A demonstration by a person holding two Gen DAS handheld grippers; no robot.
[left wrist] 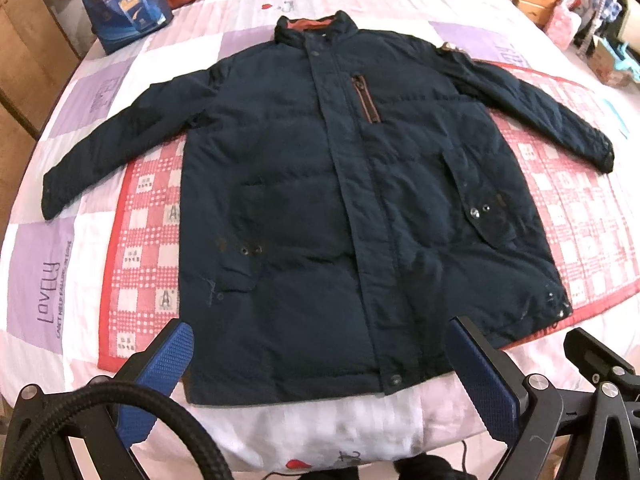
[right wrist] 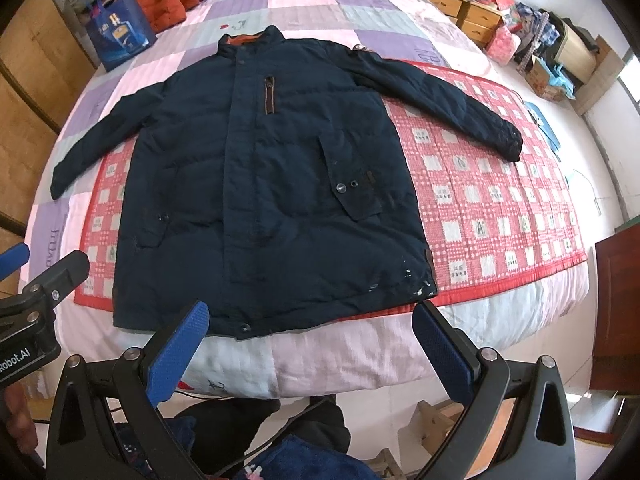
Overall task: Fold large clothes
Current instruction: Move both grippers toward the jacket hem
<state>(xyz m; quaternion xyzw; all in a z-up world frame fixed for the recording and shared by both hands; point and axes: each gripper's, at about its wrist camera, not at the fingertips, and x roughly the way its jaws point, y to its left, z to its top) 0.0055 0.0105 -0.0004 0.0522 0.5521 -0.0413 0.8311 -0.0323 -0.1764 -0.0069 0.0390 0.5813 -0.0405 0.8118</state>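
Jacket: a dark navy jacket (left wrist: 320, 200) is lying front up, sleeves spread, on a red checked mat (left wrist: 148, 240) over the patchwork quilt (left wrist: 48, 264); hem nearest the cameras
Left gripper (left wrist: 320, 364): hovering over the hem; fingers spread wide, holding nothing
Right gripper (right wrist: 312, 348): hanging before the bed edge; fingers wide apart, empty
Right view only: a reddish cabinet (right wrist: 616, 312) is showing at the right
Both views: a blue bag (left wrist: 124, 4) is sitting beyond the collar
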